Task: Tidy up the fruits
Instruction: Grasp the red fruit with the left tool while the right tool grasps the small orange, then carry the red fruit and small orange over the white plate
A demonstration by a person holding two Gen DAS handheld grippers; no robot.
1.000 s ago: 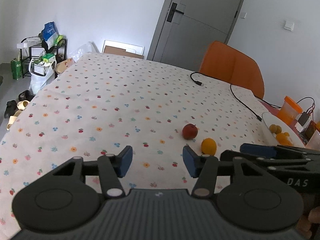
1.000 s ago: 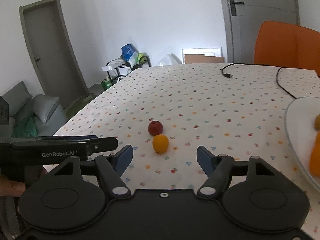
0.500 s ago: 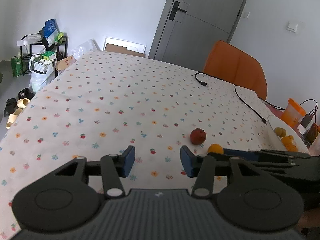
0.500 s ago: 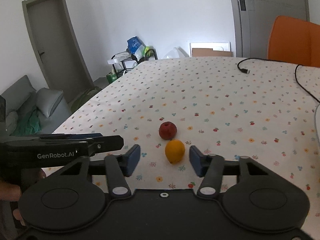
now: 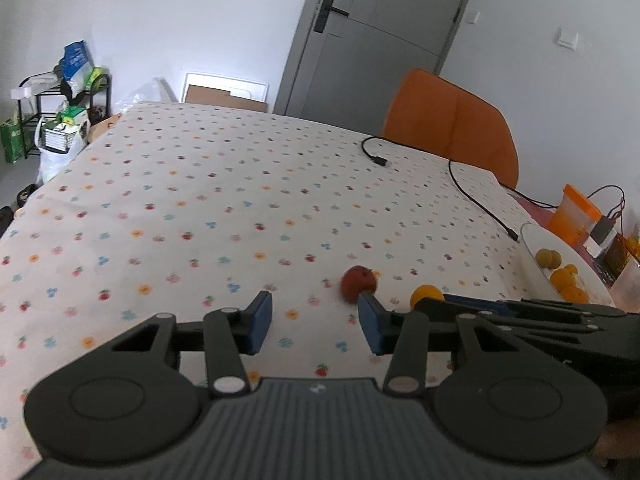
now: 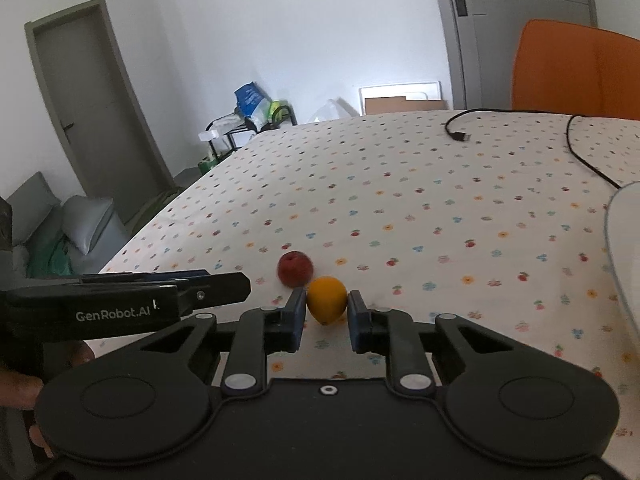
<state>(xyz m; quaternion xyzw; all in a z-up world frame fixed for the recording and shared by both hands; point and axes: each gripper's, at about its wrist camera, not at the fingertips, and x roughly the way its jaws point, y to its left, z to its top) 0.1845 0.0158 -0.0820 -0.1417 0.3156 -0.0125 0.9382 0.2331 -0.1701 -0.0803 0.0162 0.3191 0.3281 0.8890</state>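
The orange [image 6: 327, 299] sits on the tablecloth [image 6: 420, 216] near the table's front edge, clamped between the blue pads [image 6: 297, 320] of the right gripper [image 6: 327, 322]; those jaws have just been closing and now press on both sides of the fruit; whether it is lifted off the cloth I cannot tell. The red apple [image 6: 295, 269] lies just behind the orange and to its left, close beside it, perhaps touching; it rests on the cloth, free of either tool.

In the left wrist view the same apple [image 5: 359, 283] shows just past the tip of the left gripper's [image 5: 316, 322] right-hand pad, and the orange [image 5: 427, 294] peeks out beyond the right tool's dark fingers; the left jaws stand apart with only bare cloth between them, though they have just been narrowing a little; the left tool lies to the left of the pair, its body marked "GenRobot.AI" in the right wrist view, a hand [image 6: 24, 376] gripping it at the frame's edge.

Further right a white plate [image 5: 532, 256] holds several fruits [image 5: 562, 276], orange and yellow-green; a black cable [image 5: 472, 196] snakes across the cloth behind; an orange chair [image 5: 452, 124] stands at the far side; a grey door [image 5: 368, 40] is shut behind it.
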